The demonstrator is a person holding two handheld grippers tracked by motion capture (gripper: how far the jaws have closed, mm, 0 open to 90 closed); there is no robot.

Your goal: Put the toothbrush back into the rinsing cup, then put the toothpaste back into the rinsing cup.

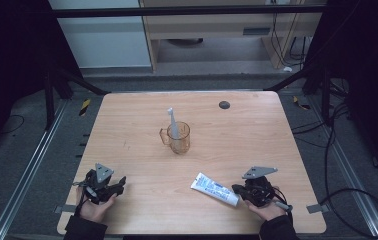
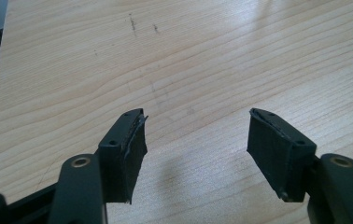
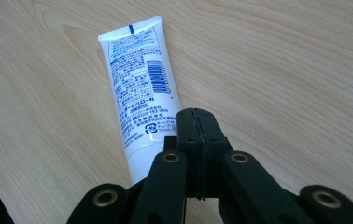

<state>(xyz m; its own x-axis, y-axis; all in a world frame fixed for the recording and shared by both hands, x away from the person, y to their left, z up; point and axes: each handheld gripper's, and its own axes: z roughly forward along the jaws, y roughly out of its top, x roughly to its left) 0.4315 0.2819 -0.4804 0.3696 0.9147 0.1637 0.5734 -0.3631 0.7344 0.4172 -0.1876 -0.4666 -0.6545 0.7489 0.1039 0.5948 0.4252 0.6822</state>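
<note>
One toothpaste tube (image 3: 139,88) lies just beside closed right gripper (image 3: 198,119).

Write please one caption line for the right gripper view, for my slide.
Shut right tongs sit over the cap end of a white toothpaste tube lying flat on the wooden table.

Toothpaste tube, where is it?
In the high view the toothpaste tube lies flat near the table's front edge, right beside the shut right gripper.
</note>
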